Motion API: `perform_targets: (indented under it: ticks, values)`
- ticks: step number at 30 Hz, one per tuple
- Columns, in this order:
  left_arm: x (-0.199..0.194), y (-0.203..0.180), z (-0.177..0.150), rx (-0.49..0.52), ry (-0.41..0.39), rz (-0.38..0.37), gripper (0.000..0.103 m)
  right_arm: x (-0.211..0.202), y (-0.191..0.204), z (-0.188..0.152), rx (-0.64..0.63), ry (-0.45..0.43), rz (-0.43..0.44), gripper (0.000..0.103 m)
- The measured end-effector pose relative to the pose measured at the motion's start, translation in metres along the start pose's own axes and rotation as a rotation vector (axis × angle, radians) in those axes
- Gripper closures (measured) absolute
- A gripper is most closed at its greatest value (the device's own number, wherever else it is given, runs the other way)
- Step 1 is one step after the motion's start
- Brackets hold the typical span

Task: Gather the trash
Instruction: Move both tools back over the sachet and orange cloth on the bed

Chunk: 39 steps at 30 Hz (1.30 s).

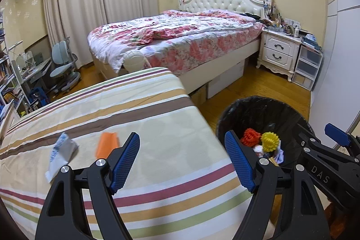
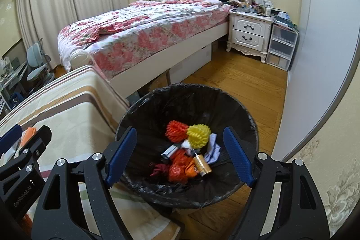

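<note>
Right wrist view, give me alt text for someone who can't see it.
Open right gripper above a black-lined trash bin holding orange and yellow spiky balls, a gold can and wrappers; striped table at left.

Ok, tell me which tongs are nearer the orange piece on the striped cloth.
Left. The left tongs hang open above the striped cloth, the orange piece just beside one finger. The right tongs hang open over the bin, off the cloth's edge.
</note>
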<state>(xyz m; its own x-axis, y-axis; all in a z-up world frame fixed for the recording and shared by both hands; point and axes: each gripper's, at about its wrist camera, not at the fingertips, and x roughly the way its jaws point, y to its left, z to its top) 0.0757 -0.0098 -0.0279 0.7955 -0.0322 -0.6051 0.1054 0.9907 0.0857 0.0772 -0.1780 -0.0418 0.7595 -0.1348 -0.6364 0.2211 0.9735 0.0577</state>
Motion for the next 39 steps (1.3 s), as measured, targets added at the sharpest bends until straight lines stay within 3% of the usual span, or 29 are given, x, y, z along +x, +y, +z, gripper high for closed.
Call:
perform_targets:
  ticks: [14,26,35,39]
  values:
    - [-0.014,0.072,-0.023,-0.07,0.022,0.103,0.027,-0.013,0.075,-0.019,-0.113,0.027,0.109,0.026]
    - [-0.006,0.148,-0.041,-0.163,0.094,0.215,0.027,-0.015,0.133,-0.03,-0.207,0.071,0.185,0.026]
    - [0.011,0.178,-0.041,-0.175,0.171,0.205,0.027,-0.01,0.168,-0.03,-0.258,0.092,0.225,0.026]
    - [0.024,0.184,-0.04,-0.166,0.225,0.164,0.027,-0.009,0.179,-0.031,-0.272,0.099,0.232,0.026]
